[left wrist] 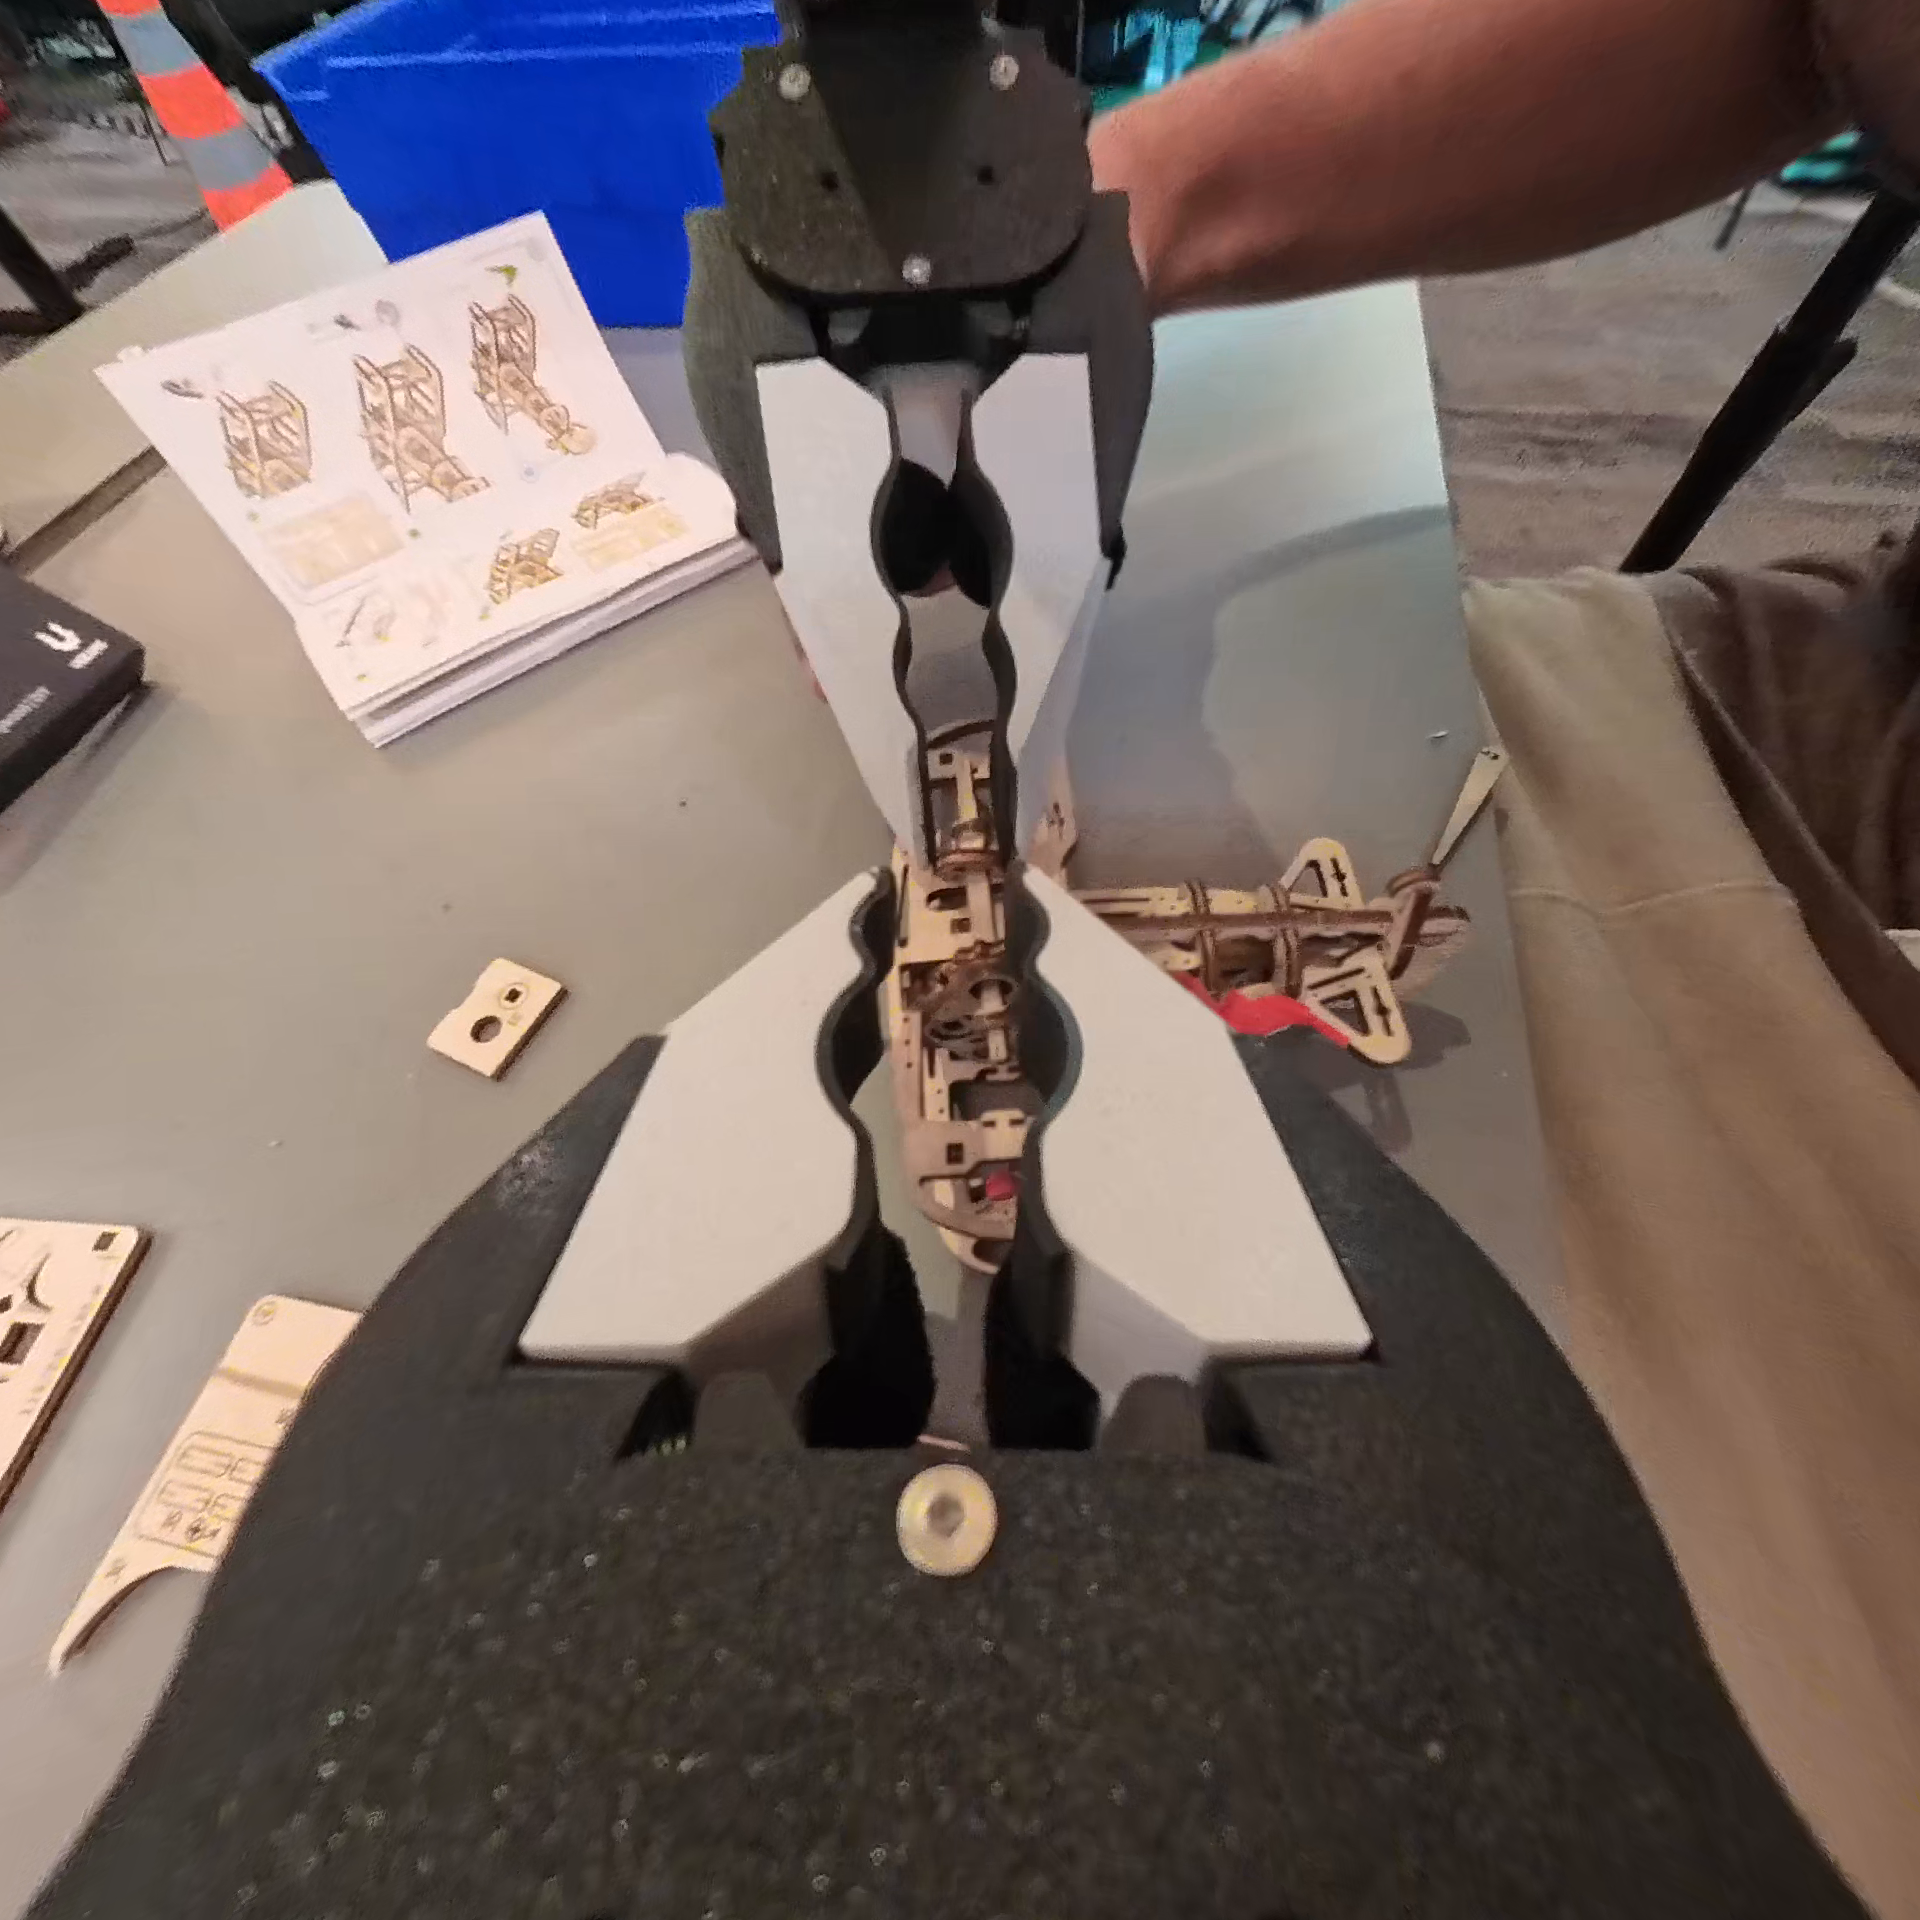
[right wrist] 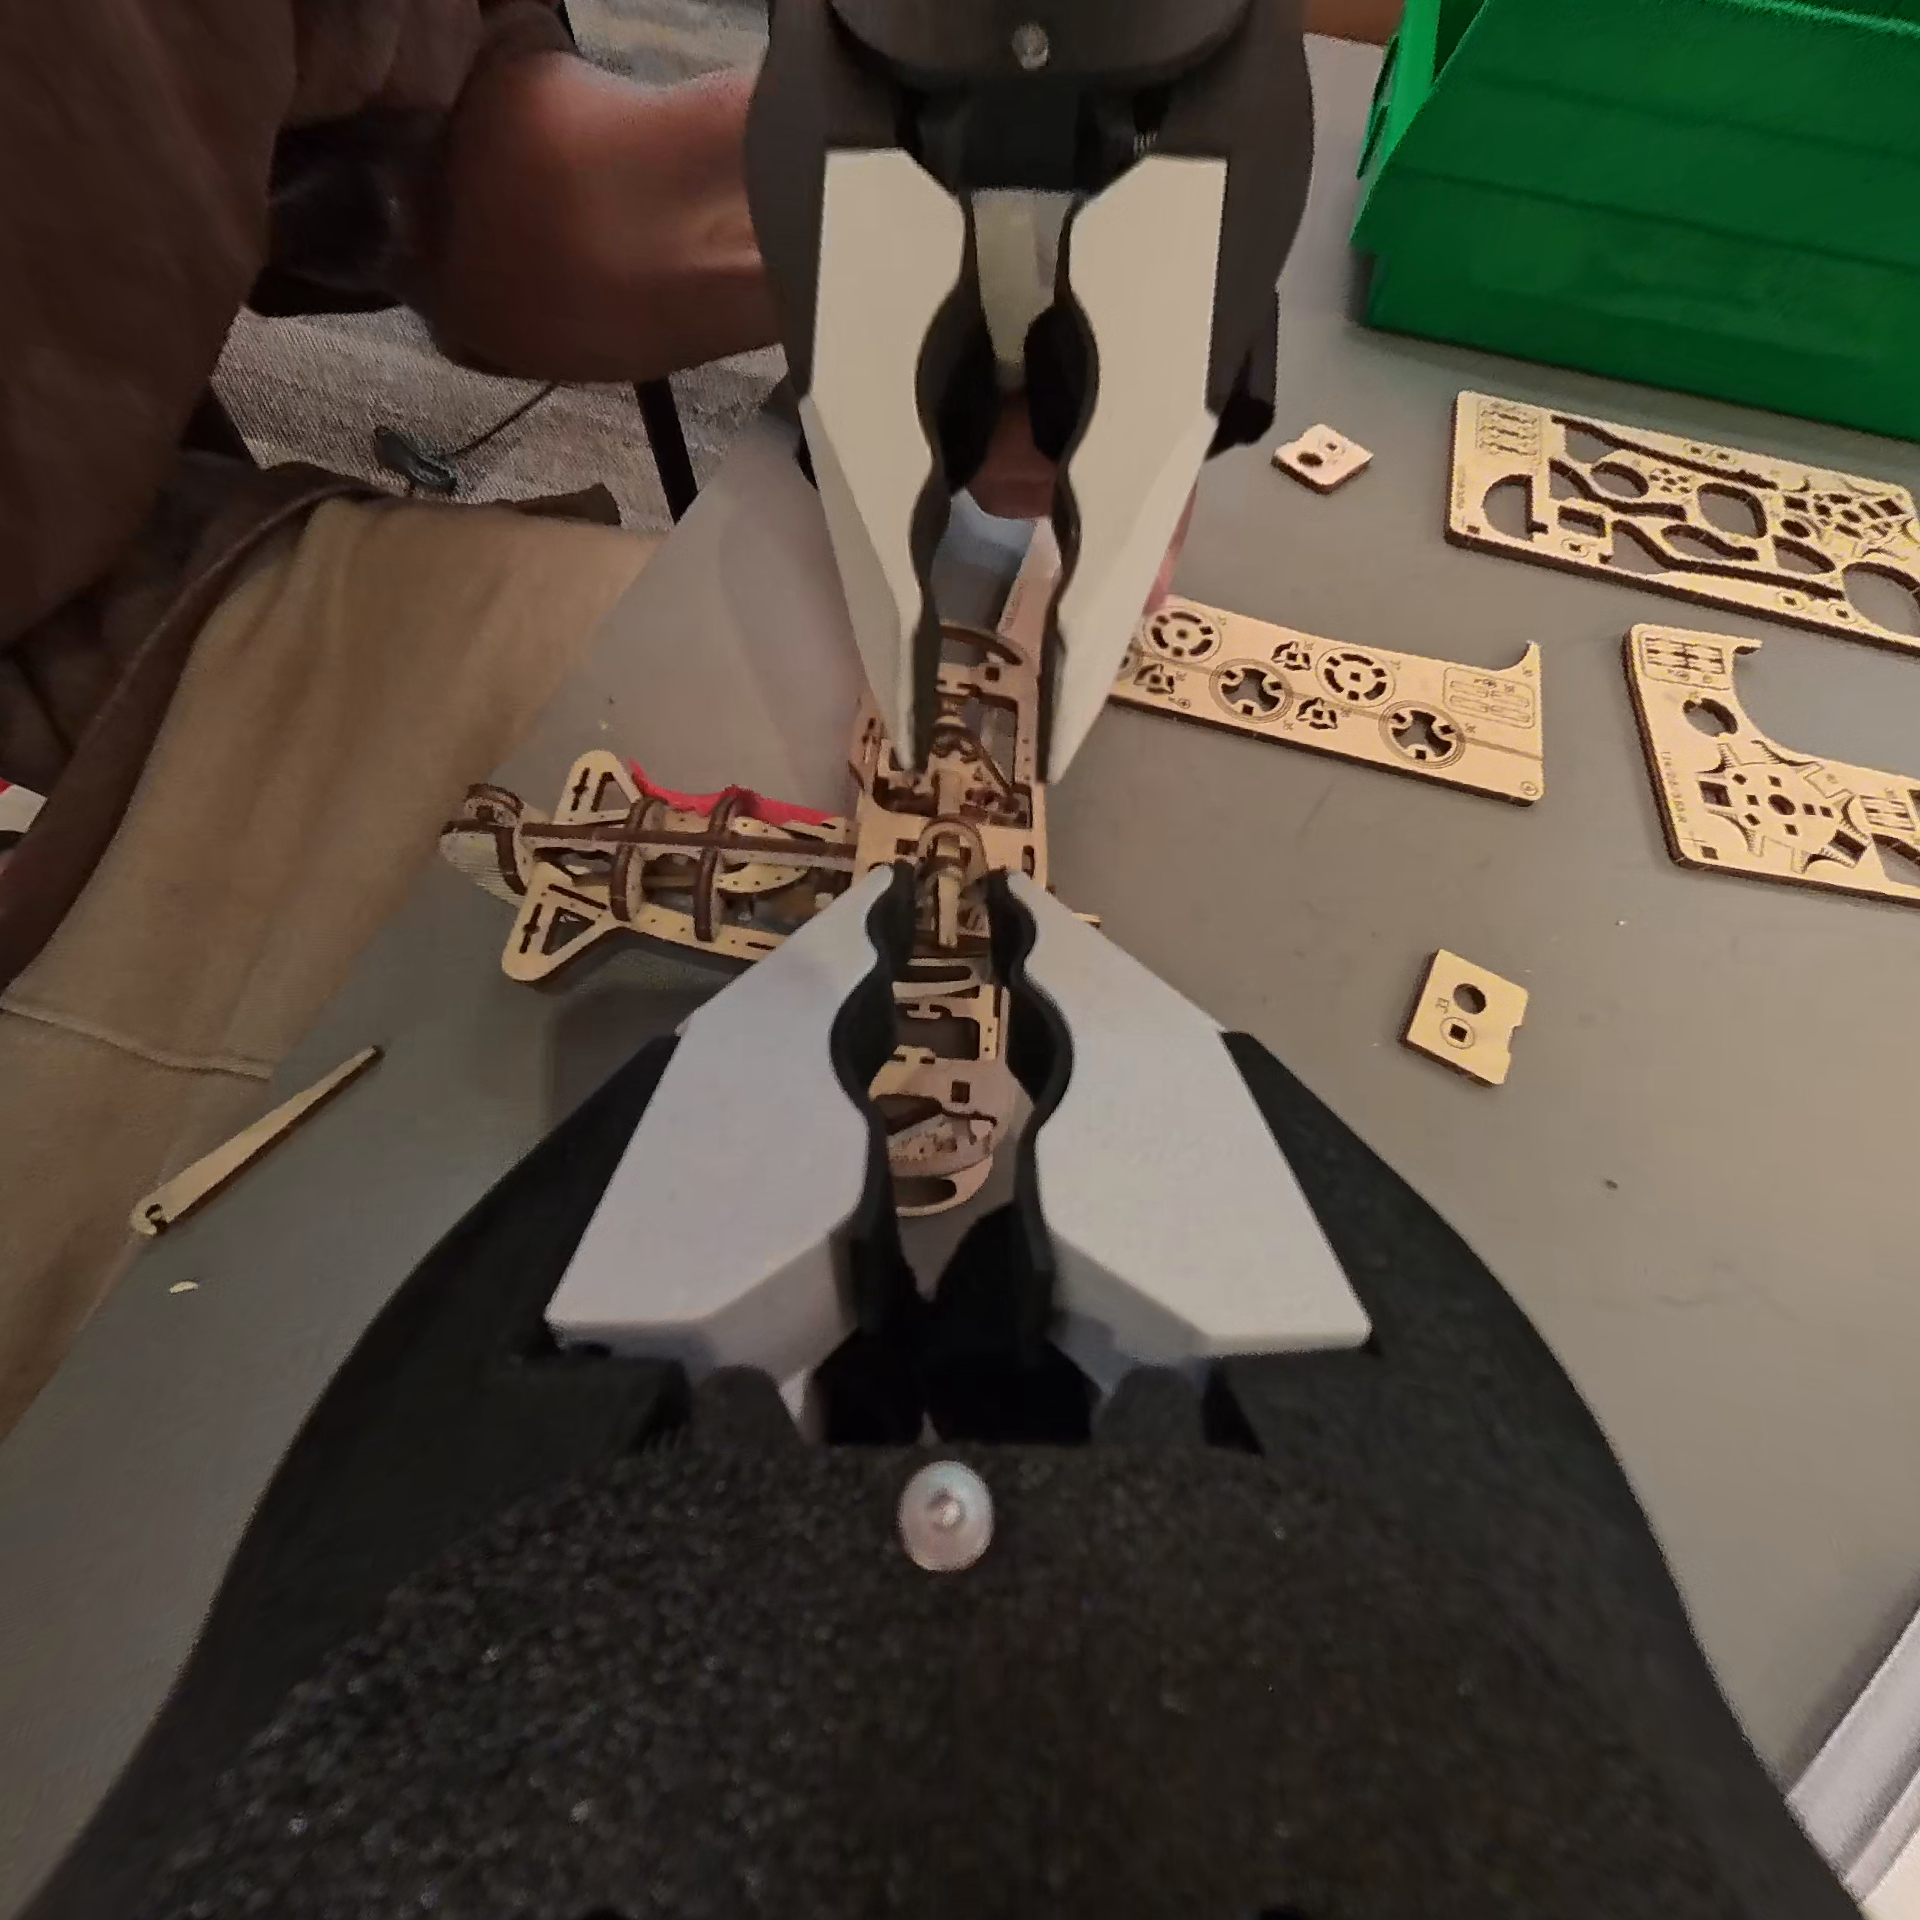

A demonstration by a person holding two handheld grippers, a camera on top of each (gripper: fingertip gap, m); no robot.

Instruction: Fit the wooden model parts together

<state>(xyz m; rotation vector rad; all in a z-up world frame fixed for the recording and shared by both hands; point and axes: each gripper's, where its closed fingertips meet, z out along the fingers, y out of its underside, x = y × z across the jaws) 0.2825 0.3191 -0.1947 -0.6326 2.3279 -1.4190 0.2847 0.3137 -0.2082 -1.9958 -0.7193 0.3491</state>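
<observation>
The wooden model plane point(left wrist: 971, 1039) lay on a grey table point(left wrist: 312, 935), its tail point(left wrist: 1340, 951) stretching toward the person's tan sleeve point(left wrist: 1662, 1143) at the table's edge. The two grippers faced each other tip to tip over the plane's body. The left gripper point(left wrist: 951, 894) had its fingers a little apart, with the plane's body showing in the gap between them; whether they pressed on it could not be told. The right gripper point(right wrist: 951, 883) likewise stood with its fingers narrowly parted around the small upright parts at the middle of the plane, and its grip could not be made out either.

Around the plane the table held loose pieces: a small square wooden piece point(left wrist: 497, 1016) with a hole, flat cut-out wooden sheets point(right wrist: 1330, 701) beside one another, and a thin wooden stick point(right wrist: 255, 1138) near the sleeve. An open instruction booklet point(left wrist: 436, 488) lay farther off, with a dark box point(left wrist: 52, 675) beside it. A blue bin point(left wrist: 499, 135) stood past the booklet, and a green bin point(right wrist: 1662, 177) sat at the table's other end. An orange-and-grey cone point(left wrist: 197, 114) stood on the floor beyond the table.
</observation>
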